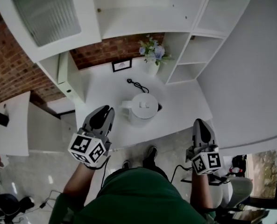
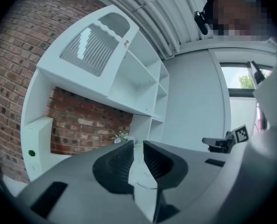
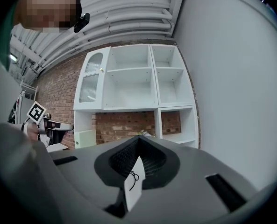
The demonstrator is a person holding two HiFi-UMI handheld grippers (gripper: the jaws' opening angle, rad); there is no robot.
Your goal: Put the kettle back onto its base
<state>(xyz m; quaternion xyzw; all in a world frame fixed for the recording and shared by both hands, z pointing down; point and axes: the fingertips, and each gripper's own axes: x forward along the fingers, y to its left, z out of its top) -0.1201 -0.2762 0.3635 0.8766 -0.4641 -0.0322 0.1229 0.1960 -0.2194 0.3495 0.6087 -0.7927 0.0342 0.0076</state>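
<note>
The kettle (image 1: 143, 107) stands upright on the counter (image 1: 185, 101), ahead of both grippers and nearer the left one. Whether it already sits on its base cannot be determined; only a dark edge shows at its right side. The left gripper (image 1: 105, 109) has its jaws pressed together with nothing between them. The right gripper (image 1: 199, 122) is likewise closed and empty. Neither touches the kettle. Hazards: a closed claw advanced at the kettle would shove or tip it rather than grasp it, so the jaws must be spread first. A grip on the smooth round body is likely to slip. The cord (image 1: 137, 84) lies loose behind the kettle and could snag during a lift.
</note>
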